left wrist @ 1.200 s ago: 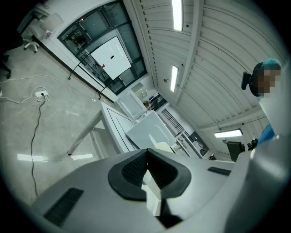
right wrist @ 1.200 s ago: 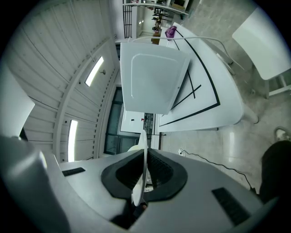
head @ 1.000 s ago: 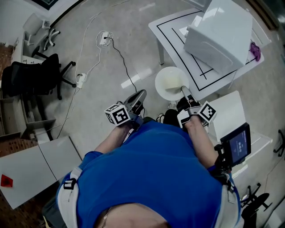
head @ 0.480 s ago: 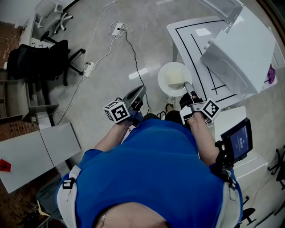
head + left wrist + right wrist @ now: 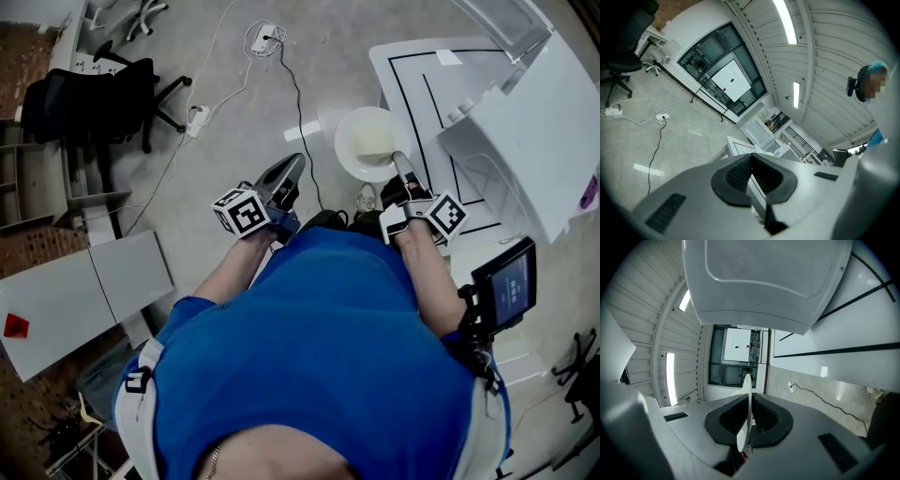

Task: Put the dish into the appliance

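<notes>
— At the near corner of the white table (image 5: 410, 58), what has the right gripper (image 5: 401, 167) got?

— A white plate (image 5: 371, 142), pinched by the rim nearest the person. The right gripper view shows it edge-on (image 5: 749, 394), a thin pale blade with both dark pads of the right gripper (image 5: 749, 420) pressed on it.

— And where does the plate sit relative to the appliance (image 5: 530, 127)?

— Apart from it, in the air. From the head view it hangs over the grey floor (image 5: 234, 122) and overlaps the table's left edge, while the appliance stands further right on the black-lined tabletop. It's a white box with a panel swung up, possibly a countertop dishwasher, though the inside is too washed out to tell. In the right gripper view its white shell (image 5: 754, 282) fills the top, above the plate's edge.

— The left gripper (image 5: 294, 169)?

— Low beside the person's blue shirt, over the floor, well left of the plate. In its own view the left gripper (image 5: 751, 161) has its pads closed together at the tips, nothing between them.

— Anything else around?

— A black office chair (image 5: 89, 98) far left, a power strip (image 5: 265, 37) with trailing cable, and a tablet (image 5: 506, 284) at the person's right.
</notes>
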`<state>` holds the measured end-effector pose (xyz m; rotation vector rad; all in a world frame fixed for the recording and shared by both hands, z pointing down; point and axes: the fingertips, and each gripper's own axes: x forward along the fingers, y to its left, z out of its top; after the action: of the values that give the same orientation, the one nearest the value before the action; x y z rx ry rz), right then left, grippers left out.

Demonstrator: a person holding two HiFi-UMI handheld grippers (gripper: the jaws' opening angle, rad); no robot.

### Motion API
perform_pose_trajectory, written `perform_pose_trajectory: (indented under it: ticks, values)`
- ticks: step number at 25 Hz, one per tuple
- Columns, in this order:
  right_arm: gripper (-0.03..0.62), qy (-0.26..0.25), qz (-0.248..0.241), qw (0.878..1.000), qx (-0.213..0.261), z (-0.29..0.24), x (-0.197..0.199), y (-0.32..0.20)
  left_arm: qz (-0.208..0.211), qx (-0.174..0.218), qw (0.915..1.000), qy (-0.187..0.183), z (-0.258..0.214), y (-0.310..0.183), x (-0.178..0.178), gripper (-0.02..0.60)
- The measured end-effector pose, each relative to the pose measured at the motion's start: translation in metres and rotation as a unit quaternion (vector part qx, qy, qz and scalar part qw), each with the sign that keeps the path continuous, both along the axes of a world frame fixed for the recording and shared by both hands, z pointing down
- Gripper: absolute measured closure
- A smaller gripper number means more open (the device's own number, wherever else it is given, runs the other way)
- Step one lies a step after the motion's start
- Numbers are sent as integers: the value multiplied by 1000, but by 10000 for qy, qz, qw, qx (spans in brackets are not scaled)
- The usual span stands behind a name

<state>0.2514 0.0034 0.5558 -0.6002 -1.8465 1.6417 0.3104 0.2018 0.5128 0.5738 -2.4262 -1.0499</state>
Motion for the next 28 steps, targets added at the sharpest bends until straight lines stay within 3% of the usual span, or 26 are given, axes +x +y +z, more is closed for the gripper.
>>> perform_pose_trajectory:
  ticks: [15, 19, 28]
  values:
    - [579, 34, 346, 9992, 175, 2, -69, 18, 58, 131, 9998, -139, -1, 28, -88, 575]
    - [579, 13, 485, 9986, 213, -1, -80, 25, 217, 182, 9995, -164, -4, 37, -108, 575]
    - [579, -112, 1151, 9931, 199, -17, -142, 77, 891, 196, 9951, -369, -23, 90, -200, 575]
